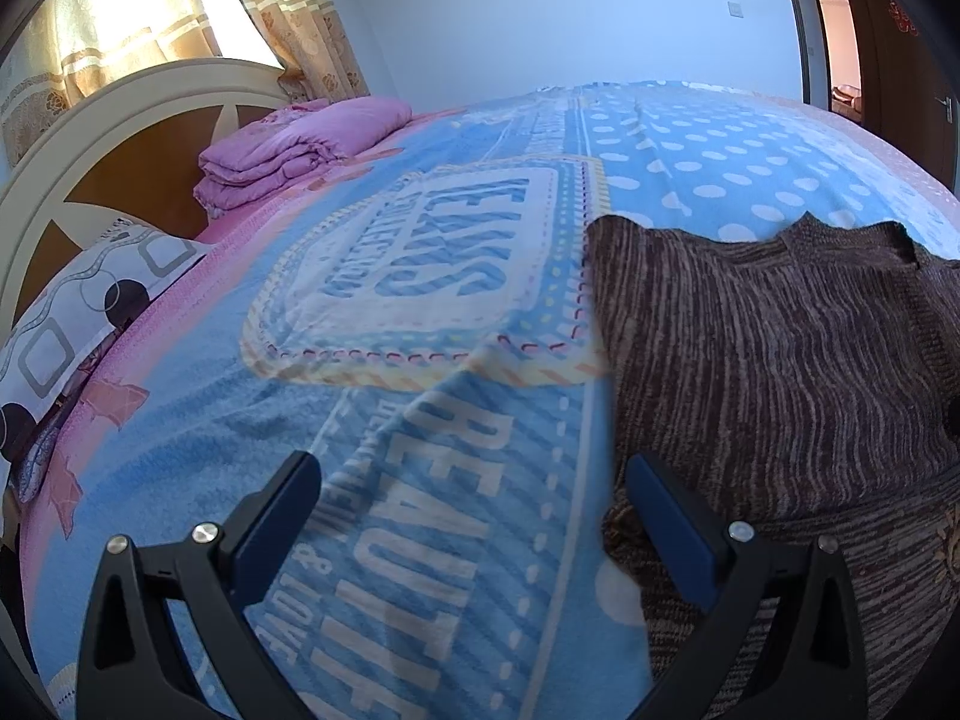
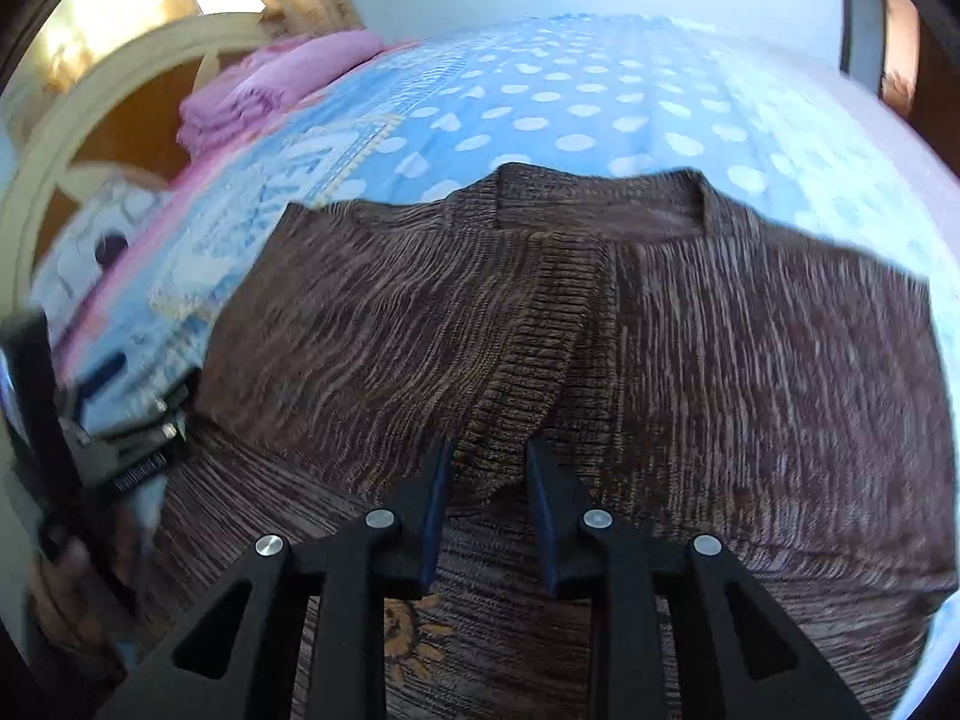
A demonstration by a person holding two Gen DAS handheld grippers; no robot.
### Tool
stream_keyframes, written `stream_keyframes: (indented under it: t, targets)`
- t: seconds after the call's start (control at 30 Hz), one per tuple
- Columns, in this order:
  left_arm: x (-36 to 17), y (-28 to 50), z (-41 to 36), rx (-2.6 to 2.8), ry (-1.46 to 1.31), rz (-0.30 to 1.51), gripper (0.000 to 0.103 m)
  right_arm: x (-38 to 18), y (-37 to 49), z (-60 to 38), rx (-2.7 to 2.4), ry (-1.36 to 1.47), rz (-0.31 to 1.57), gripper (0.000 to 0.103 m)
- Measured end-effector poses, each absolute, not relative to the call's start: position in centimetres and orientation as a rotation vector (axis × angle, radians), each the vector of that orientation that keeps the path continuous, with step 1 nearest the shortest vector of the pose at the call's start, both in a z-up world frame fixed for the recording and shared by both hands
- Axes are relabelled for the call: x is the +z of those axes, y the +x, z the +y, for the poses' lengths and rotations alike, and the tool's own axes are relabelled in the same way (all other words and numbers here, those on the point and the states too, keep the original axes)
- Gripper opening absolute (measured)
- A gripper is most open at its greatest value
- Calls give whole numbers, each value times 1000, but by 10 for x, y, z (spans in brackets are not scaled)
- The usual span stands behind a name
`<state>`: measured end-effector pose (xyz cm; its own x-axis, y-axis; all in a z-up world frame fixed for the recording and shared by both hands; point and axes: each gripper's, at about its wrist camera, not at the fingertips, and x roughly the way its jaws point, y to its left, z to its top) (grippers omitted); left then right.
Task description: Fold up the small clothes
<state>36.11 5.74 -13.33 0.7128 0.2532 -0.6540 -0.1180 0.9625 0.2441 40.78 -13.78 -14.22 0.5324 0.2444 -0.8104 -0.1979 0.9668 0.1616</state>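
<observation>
Brown knit sweater [image 2: 720, 360], one, right tongs [image 2: 489, 456] clamped on its cuff, left tongs [image 1: 474, 474] apart.

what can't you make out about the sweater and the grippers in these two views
- Sweater hem and lower front: right wrist view, hidden by the right gripper and cut by the bottom edge.
- Sweater's right half: left wrist view, cut by the frame edge.
- Left gripper: right wrist view, blurred at the left rim; its jaws unreadable there.
- Pillow: right wrist view, blurred.
</observation>
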Motion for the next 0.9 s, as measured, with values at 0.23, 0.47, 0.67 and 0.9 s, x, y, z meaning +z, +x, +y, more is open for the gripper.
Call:
stream_keyframes:
  t: [0.23, 0.47, 0.67, 0.9]
  targets:
    - [-125, 351, 63, 161, 129, 691, 103, -110, 397, -145, 226, -35, 884, 3]
    - [-131, 359, 57, 155, 160, 737, 103, -141, 400, -152, 212, -64, 972, 3]
    - [-128, 355, 62, 143, 125, 725, 103, -121, 395, -166, 195, -4, 886, 17]
    - [-98, 345, 81, 243, -5, 639, 103, -104, 418, -161, 230, 23, 825, 33]
